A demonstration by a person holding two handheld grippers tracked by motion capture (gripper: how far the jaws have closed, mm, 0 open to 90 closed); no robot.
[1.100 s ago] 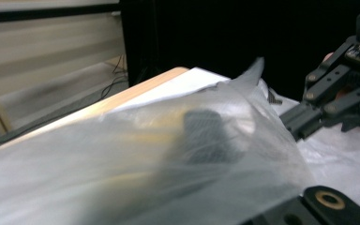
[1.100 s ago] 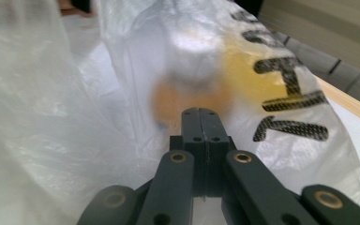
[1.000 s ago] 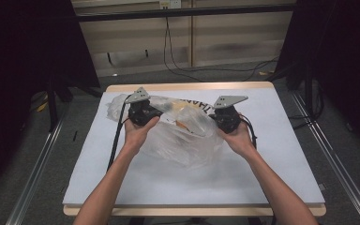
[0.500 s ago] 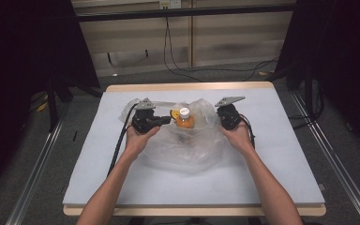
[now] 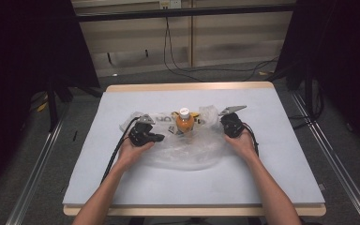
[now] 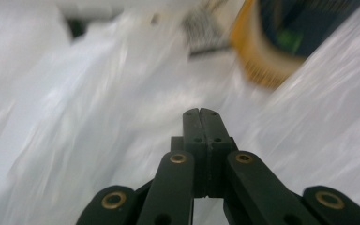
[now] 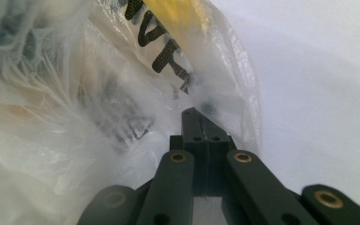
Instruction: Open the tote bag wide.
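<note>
1. Clear plastic bag [image 5: 187,145] lies crumpled mid-table, with black lettering and a yellow patch on the film; both hands work it from the sides.
2. Left hand [image 5: 132,149] at the bag's 9 o'clock edge, forearm running in from the table's 6 o'clock edge, palm down over its gripper.
3. Right hand [image 5: 242,140] at the bag's 3 o'clock edge, forearm also from 6 o'clock, angled inward.
4. Orange bottle [image 5: 184,123] with a white cap stands upright inside the bag, between the two grippers, toward the bag's 12 o'clock side. In the left gripper view it is a blurred orange shape with a dark label at 1 o'clock.
5. Table [image 5: 262,178] has a pale blue-grey top with a wood edge. Cables trail on the floor beyond 12 o'clock.
6. Left gripper [image 5: 158,138] points toward 3 o'clock, into the bag. In its own view [image 6: 200,112] the jaws are pressed together with no gap; film lies all around the tips, and I cannot tell whether any is pinched.
7. Right gripper [image 5: 224,120] sits at the bag's right upper corner. In its own view [image 7: 194,112] the jaws are closed, tips against the bunched film below the lettering; a pinch is likely but not clearly visible.
</note>
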